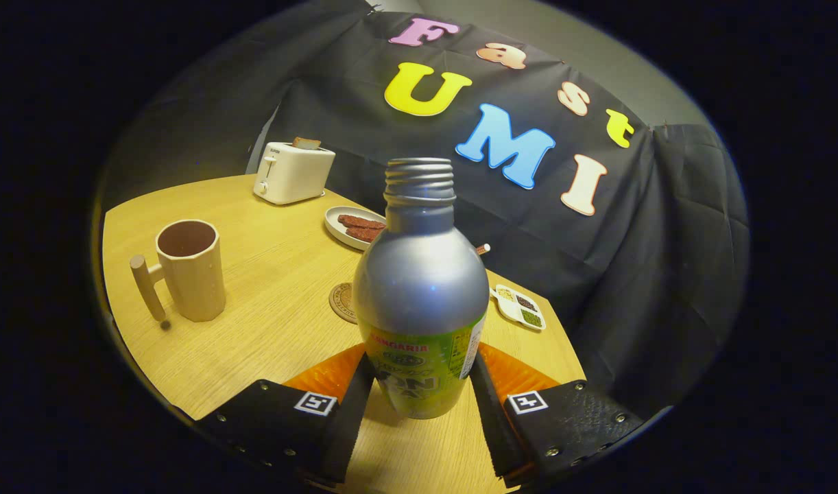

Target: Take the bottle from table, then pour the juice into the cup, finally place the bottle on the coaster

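Fingers (356, 401) of the gripper (419, 398) stand on either side of the bottle (422, 295), low on its labelled part, and both seem to press it, so I judge it gripped; whether its base rests on the table (268, 322) or is just off it I cannot tell. A low hold suits the job: it leaves the bare, uncapped neck free to tip. With the cap off, the bottle is held upright, sensibly, since any lean would spill juice early. The cup (189, 269) stands toward the table's left edge, mouth up and handle turned outward to that edge, well apart from the bottle, so pouring calls for a carry leftward. The coaster (342, 302) lies flat just behind the bottle, near the table's middle, partly hidden by it, ready as the last resting place. 3 bystanders sit along the far edge: a toaster (292, 171) at the far left corner, a plate (338, 226) of food, and a small tray (520, 307) near the right edge.
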The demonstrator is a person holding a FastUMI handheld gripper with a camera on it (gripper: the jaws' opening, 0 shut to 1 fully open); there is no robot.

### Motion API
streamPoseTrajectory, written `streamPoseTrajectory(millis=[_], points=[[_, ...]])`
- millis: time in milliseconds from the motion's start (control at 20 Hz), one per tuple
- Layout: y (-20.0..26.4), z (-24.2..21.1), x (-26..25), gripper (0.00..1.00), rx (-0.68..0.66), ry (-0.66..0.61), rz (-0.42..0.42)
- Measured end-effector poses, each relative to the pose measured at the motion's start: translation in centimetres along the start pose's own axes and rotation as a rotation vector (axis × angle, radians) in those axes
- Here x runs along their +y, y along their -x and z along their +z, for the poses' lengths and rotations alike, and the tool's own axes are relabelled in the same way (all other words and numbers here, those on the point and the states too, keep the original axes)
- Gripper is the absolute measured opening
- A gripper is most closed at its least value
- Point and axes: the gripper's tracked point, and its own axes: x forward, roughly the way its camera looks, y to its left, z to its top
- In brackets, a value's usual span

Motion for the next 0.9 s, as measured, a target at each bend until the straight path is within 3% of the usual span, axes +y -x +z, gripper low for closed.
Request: streamPoseTrajectory(millis=[900], points=[[-1.7,6.2,5.7,0.76,-0.059,0.515,0.005]])
